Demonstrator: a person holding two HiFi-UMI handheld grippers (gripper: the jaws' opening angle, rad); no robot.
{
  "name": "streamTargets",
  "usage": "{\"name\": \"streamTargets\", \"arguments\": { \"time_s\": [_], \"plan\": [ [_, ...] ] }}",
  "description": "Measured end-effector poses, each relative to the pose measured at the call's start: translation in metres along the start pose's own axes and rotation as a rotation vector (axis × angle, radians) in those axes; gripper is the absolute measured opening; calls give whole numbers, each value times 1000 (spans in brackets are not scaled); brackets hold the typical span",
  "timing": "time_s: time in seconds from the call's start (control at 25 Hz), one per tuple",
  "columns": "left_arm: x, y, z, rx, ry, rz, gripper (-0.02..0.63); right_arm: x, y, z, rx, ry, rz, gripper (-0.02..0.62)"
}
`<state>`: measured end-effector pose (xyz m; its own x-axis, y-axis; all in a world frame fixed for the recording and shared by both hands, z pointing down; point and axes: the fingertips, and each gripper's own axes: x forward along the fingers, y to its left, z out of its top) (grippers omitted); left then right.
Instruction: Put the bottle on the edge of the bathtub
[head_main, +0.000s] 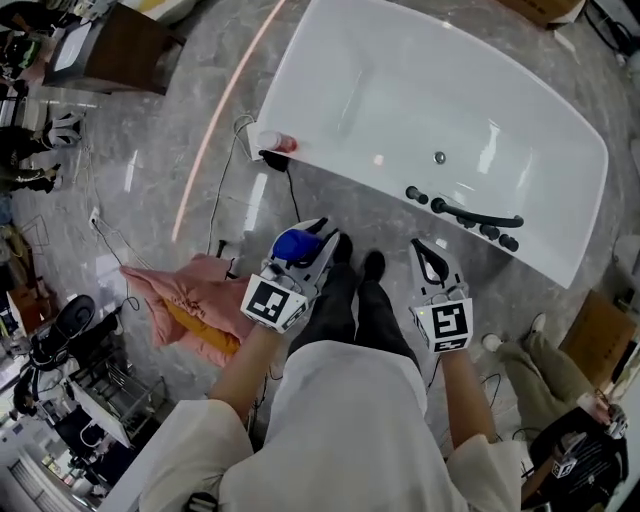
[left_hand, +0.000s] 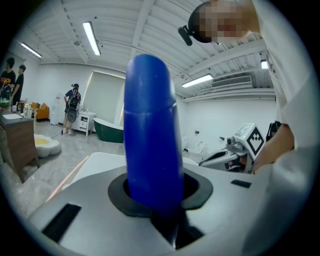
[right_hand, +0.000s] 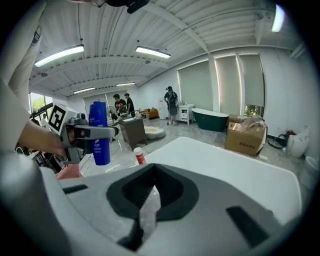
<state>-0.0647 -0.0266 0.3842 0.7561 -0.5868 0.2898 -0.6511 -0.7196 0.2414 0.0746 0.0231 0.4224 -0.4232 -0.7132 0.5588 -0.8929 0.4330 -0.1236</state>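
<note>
The blue bottle (head_main: 291, 245) stood upright, clamped between the jaws of the left gripper (head_main: 308, 240), above the floor (head_main: 200, 130) and just short of the white bathtub (head_main: 345, 172), whose near edge lay ahead of it, not touching it.

Nothing legible on my feeds
I see pale print on the tall blue plastic bottle (right_hand: 100, 135), too small to read; the black-and-white square markers (head_main: 272, 301) carry patterns, no letters.
</note>
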Motion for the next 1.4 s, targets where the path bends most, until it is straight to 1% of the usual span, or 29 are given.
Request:
{"name": "streamTargets", "arguments": {
  "time_s": [0.28, 0.44, 0.6, 0.72, 0.84, 0.92, 1.08, 1.32, 1.4],
  "plan": [
    [52, 27, -40, 38, 30, -49, 89, 46, -11, -31, 17, 35, 20, 2],
    [83, 25, -69, 34, 63, -80, 89, 63, -25, -58, 35, 52, 25, 2],
    [99, 12, -94, 52, 66, -107, 89, 68, -29, -83, 28, 55, 27, 3],
    [118, 30, -118, 60, 74, -120, 89, 101, -29, -100, 33, 67, 45, 2],
    [140, 50, -147, 65, 92, -122, 89, 136, -33, -124, 58, 79, 51, 2],
    [152, 57, -158, 63, 90, -124, 89, 149, -35, -137, 64, 89, 45, 2],
    [169, 59, -177, 105, 85, -141, 89, 166, -35, -158, 70, 99, 43, 2],
    [183, 64, -206, 124, 64, -117, 89, 187, -36, -183, 99, 92, 31, 2],
    [189, 66, -218, 137, 64, -117, 89, 195, -35, -194, 94, 103, 30, 3]
  ]
}}
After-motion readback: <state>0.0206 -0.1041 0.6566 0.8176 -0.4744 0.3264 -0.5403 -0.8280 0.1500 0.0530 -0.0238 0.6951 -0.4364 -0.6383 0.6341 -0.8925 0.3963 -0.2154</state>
